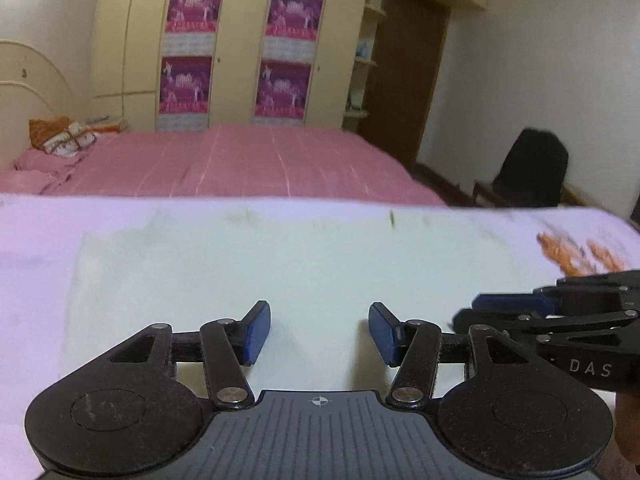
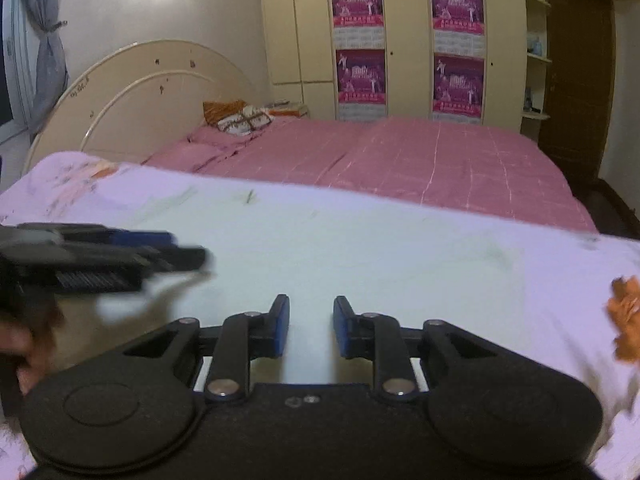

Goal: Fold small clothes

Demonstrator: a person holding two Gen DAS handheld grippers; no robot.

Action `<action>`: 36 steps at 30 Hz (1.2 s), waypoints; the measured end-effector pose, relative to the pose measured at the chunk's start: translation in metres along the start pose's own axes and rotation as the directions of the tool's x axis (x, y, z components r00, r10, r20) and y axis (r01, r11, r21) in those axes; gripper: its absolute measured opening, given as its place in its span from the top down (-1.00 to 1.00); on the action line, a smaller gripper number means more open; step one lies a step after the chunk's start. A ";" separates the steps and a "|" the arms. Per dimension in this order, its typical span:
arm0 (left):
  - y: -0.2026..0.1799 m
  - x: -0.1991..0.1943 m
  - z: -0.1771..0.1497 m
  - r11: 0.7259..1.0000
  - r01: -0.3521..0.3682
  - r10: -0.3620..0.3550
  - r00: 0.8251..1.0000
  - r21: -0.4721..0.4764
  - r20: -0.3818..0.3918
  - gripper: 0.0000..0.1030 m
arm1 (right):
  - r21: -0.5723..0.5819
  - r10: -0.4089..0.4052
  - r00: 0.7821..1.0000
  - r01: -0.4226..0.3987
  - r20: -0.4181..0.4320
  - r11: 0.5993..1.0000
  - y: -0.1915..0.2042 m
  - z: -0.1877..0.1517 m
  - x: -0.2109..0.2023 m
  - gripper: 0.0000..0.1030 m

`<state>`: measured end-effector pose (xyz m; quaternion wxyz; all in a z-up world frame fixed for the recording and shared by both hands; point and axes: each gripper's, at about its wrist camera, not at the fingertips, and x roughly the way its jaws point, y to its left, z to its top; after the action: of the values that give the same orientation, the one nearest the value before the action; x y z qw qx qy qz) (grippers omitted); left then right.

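Note:
A pale greenish-white garment [image 1: 280, 264] lies spread flat on a lilac sheet with orange flower print [image 1: 36, 240]. My left gripper [image 1: 319, 332] hovers low over the garment's near part, open, with nothing between its blue pads [image 1: 256, 332]. My right gripper [image 1: 466, 312] reaches in from the right edge of the left wrist view, close beside the left one. In the right wrist view the right gripper [image 2: 311, 328] stands open by a narrow gap over the same garment [image 2: 360, 248], and nothing is held. The left gripper [image 2: 190, 247] shows blurred at the left.
Beyond the lilac surface is a bed with a pink checked cover [image 1: 248, 160] and pillows [image 2: 240, 118] by a curved headboard [image 2: 132, 92]. A cream wardrobe with purple posters [image 1: 240, 48] lines the back wall. A black chair [image 1: 532, 168] and a brown door [image 1: 404, 68] are at the right.

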<state>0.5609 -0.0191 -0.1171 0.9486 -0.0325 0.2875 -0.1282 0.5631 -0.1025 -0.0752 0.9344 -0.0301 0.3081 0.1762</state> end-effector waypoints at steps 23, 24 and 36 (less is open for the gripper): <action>-0.003 -0.073 -0.040 0.999 -0.032 0.032 0.999 -0.029 0.000 -0.06 | -0.061 -0.069 0.997 0.067 -0.033 0.996 0.018 -0.029 -0.044 0.53; -0.007 -0.078 -0.045 0.999 -0.026 0.026 1.000 -0.028 -0.001 -0.06 | -0.078 -0.055 0.998 0.052 -0.033 0.996 0.026 -0.034 -0.049 0.54; -0.013 -0.110 -0.069 0.997 -0.076 0.075 0.996 -0.018 -0.058 -0.06 | -0.102 -0.084 0.992 0.074 -0.094 0.992 0.053 -0.062 -0.069 0.51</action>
<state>0.4317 -0.0022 -0.1134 0.9438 -0.0273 0.3167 -0.0903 0.4581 -0.0842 -0.0821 0.9218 -0.0968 0.3432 0.1522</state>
